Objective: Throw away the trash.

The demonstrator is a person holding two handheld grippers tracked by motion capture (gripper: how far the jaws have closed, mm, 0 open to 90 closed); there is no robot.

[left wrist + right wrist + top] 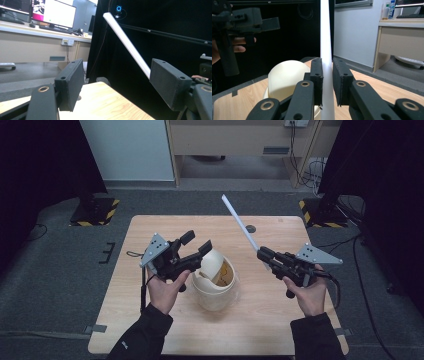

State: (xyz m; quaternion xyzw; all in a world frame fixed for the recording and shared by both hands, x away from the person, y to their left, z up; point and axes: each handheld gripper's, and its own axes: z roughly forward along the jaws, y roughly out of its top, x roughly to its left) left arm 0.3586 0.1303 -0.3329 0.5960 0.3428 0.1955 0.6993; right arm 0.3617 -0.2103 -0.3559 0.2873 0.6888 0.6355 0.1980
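Note:
A clear cup stands mid-table, and its cream dome lid sits tilted on the rim, leaving a gap that shows something yellow inside. My left gripper hovers just left of the lid; it is open with nothing between its pads. My right gripper, to the right of the cup, is shut on the lower end of a long white straw that slants up and away to the left. The straw runs upright between the right gripper's pads, with the lid just beyond. The straw also crosses the left gripper view.
The wooden table has a small round hole near its far edge. Grey carpet surrounds it, with black curtains at both sides. A wooden desk stands behind, and cables lie on the floor at the far right.

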